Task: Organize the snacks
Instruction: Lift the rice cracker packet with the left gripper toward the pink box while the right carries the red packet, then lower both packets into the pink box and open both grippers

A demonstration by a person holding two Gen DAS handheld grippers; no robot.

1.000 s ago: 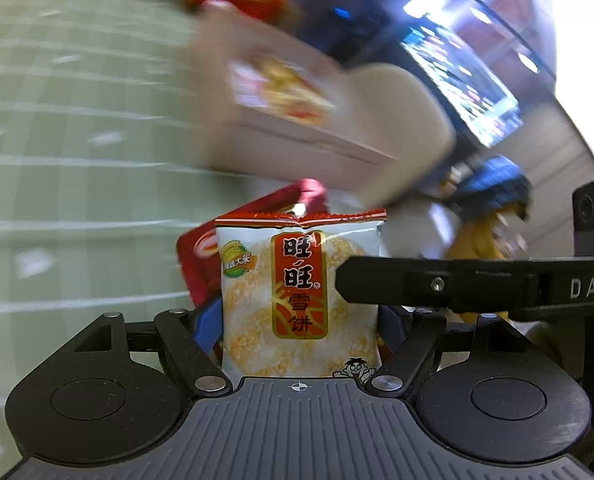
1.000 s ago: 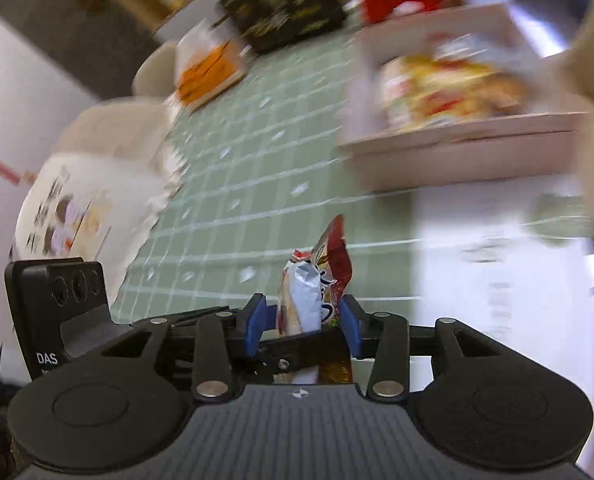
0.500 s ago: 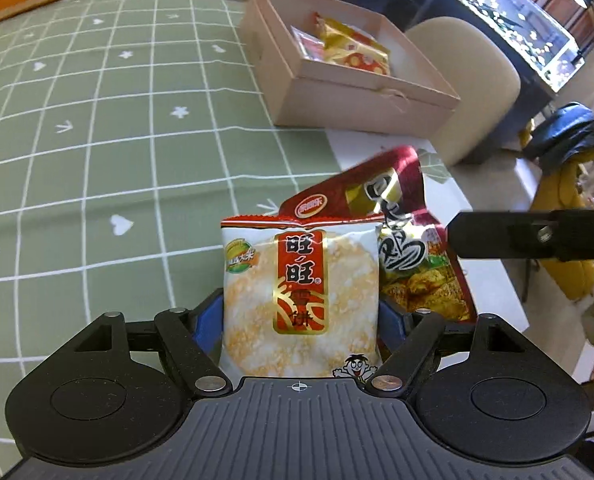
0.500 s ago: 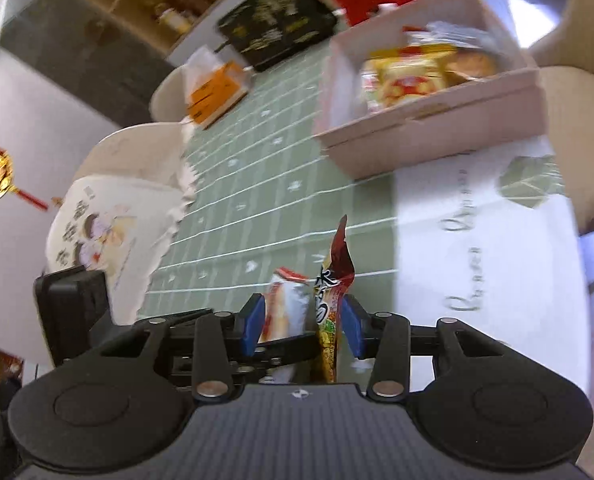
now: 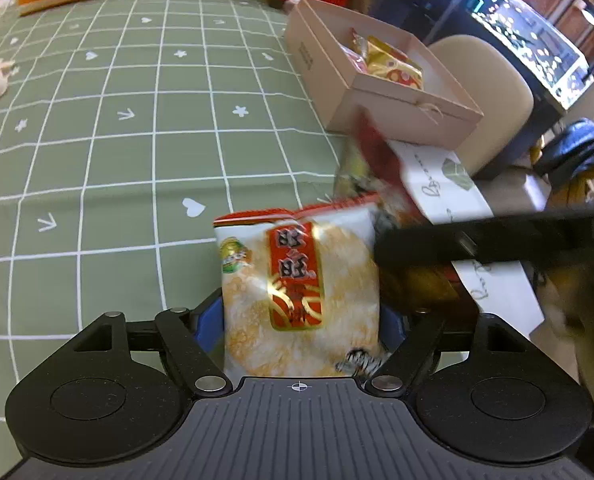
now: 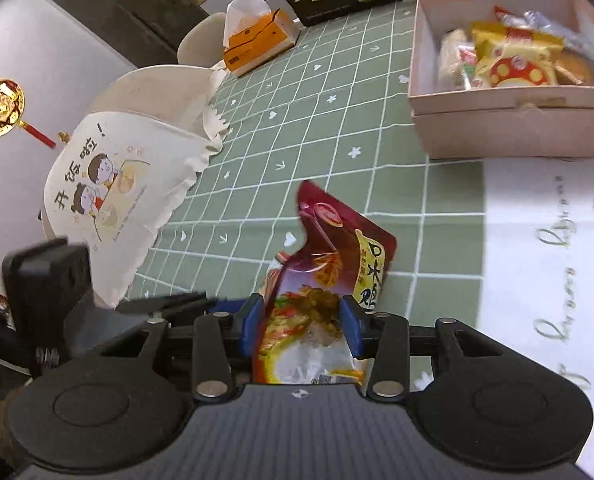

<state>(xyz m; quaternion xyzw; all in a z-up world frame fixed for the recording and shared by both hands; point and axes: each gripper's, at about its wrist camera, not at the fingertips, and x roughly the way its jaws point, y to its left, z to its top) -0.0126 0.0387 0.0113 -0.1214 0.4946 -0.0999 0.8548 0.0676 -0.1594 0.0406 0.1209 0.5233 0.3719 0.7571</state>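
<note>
Left gripper (image 5: 301, 320), jaws spread wide yet pinching the rice-cracker packet (image 5: 297, 292) across its width; right gripper (image 6: 303, 322), jaws narrower, pinching the dark-red snack pouch (image 6: 329, 280) upright. Both packets are held above the green worktop (image 5: 137, 140). The pink box (image 6: 513, 116), already holding snacks, lies ahead of both and to their right; the right gripper appears nearer.
</note>
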